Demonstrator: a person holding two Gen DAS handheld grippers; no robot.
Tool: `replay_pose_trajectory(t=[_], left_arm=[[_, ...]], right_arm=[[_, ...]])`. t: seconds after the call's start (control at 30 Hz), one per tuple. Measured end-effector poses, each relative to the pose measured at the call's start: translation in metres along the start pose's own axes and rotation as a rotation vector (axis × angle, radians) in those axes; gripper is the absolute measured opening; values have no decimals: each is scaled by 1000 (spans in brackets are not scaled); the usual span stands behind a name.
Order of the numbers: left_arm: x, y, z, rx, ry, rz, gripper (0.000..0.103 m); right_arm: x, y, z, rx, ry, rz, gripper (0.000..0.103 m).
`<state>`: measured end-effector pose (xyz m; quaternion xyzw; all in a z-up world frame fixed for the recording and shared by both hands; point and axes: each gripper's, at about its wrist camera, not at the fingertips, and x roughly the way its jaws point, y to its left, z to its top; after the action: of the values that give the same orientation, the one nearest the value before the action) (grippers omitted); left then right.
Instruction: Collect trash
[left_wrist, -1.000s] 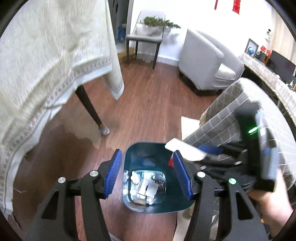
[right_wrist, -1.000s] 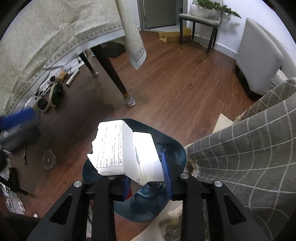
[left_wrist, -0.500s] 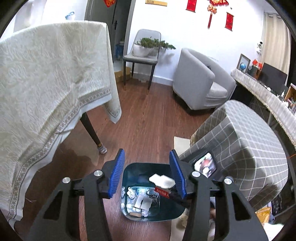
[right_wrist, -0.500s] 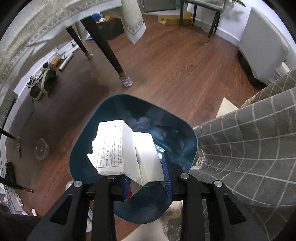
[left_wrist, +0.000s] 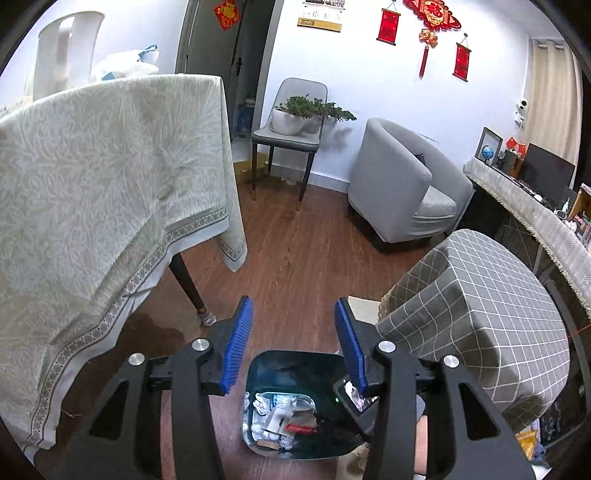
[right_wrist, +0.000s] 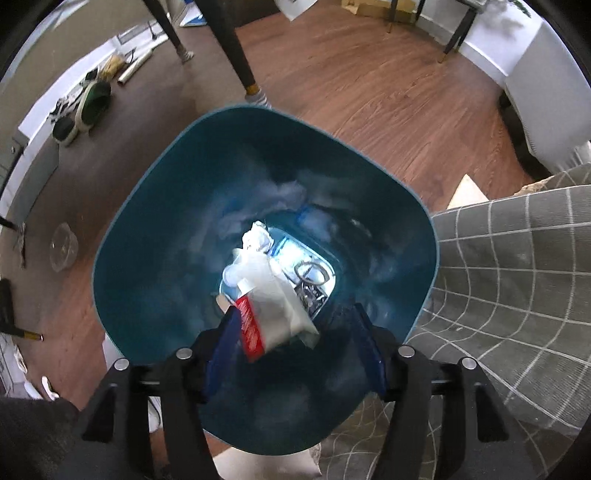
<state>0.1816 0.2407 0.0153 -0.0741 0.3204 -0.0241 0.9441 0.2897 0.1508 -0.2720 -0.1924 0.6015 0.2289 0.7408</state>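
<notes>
Right gripper (right_wrist: 295, 345): wide open, holding nothing, right over the bin.
Left gripper (left_wrist: 293, 345): wide open too, holding nothing, up above the bin.
Bin (right_wrist: 155, 236): blue-green, on the wood floor (right_wrist: 369, 85), next to the checked cloth (right_wrist: 517, 280).
Box (right_wrist: 273, 301): white and red, inside the bin, by other trash (right_wrist: 310, 273) at the bottom.

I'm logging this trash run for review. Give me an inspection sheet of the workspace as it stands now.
Surface: wood floor, dark patch by the table leg.
Job's things: teal bin holds trash; white-and-red box just inside its mouth.
Clutter: shoes, clear cup on the floor.
Grippers: left hand-held gripper open, empty; right hand-held gripper open over the bin.
Cables: nothing seen.
Surroundings: draped table, armchair, checked cover.
</notes>
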Motion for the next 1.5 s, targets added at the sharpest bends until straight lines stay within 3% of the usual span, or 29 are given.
replay_pose_trajectory(t=[0.2,0.5,0.8,0.97,1.03,1.13,1.5], left_arm=[[5,-9,7,25,-7,12,48],[0,-25,18,68,-43,59,64],[-19,-39,5,60,-90,100,84],[-38,-56,-7,94,-120,117,92],[-46,-61,-12,99,-129,103,94],[-62,-64,-18,67,-159,88,97],[-108,-95,-49,66,-213,110,100]], right_arm=[[-21,-10,3,-14,-48,14,62],[-98,-22,17,-28,-234,57,62],[-191,-51,10,-19,-440,14,66],[-250,-72,-18,28,-595,-31,73],[-271,-82,-36,60,-647,-53,83],[-296,-97,-63,84,-711,-110,89],[-356,-150,-183,274,-893,-283,99]])
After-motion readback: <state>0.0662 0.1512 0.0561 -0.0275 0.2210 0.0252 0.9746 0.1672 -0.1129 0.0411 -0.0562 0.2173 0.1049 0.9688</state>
